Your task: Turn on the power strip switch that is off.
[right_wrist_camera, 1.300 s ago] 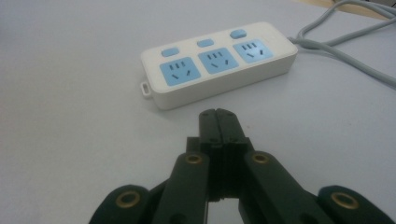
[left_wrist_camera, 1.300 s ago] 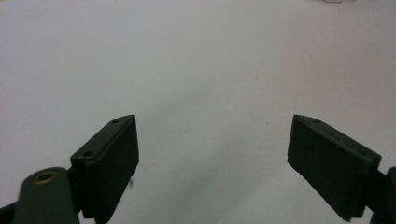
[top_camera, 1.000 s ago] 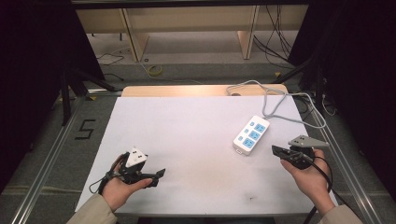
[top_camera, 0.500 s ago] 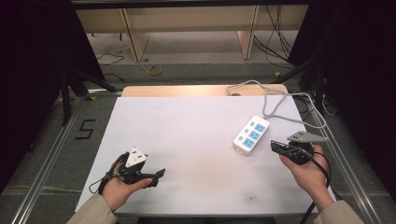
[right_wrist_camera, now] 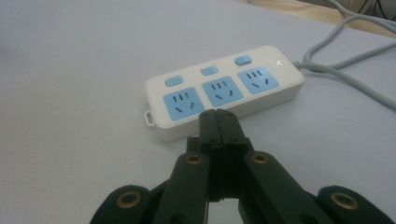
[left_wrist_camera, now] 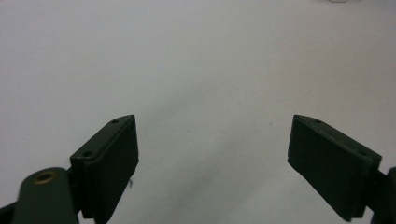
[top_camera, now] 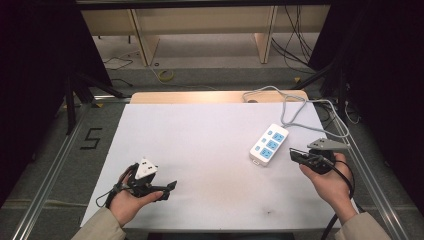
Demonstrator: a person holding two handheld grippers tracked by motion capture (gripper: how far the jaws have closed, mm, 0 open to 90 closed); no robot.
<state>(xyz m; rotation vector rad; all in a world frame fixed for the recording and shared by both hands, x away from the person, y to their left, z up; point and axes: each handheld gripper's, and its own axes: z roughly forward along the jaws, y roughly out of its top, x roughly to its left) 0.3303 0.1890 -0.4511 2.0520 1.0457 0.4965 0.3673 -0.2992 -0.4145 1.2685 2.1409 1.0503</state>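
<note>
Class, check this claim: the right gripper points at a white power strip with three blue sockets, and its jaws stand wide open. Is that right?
Not quite. The right gripper does point at the white power strip with three blue sockets, but its jaws are shut, pressed together with nothing between them, as the right gripper view shows.

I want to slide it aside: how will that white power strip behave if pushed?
The power strip lies flat and low, so it would likely slide, not tip. Its grey cable loops behind it and may drag or swivel it. The casing looks rigid and smooth, perhaps slippery for the shut right claw.
</note>
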